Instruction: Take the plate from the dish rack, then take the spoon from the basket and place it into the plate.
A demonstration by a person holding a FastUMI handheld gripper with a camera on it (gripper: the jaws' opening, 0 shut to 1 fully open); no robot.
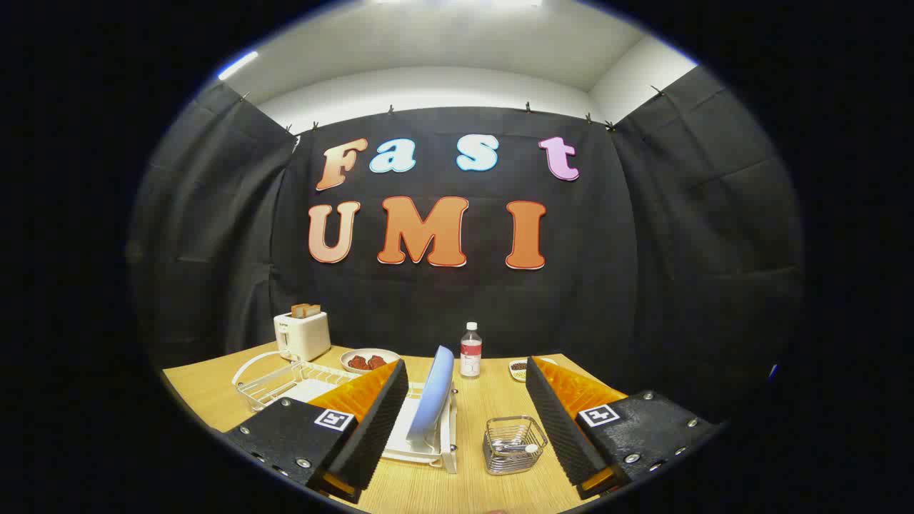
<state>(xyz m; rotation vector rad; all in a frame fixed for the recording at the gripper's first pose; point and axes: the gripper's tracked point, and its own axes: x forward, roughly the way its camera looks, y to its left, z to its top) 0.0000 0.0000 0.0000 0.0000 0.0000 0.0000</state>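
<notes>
The fingers [385, 407] are spread wide and grip nothing. Between them, the plate [433, 396] stands on edge in the dish rack [285, 382]. The spoon [515, 447] lies in the basket [514, 446], on the desk [485, 400] beside the rack.

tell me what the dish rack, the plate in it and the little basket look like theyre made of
Dish rack: thin white wire, likely coated metal, going by its open grid.
Plate: pale blue, smooth, softly glossy; plastic or glazed ceramic, can't tell which.
Basket: bare shiny metal wire mesh, silvery glints.
The gripper is open, plate and basket between its fingers.
</notes>
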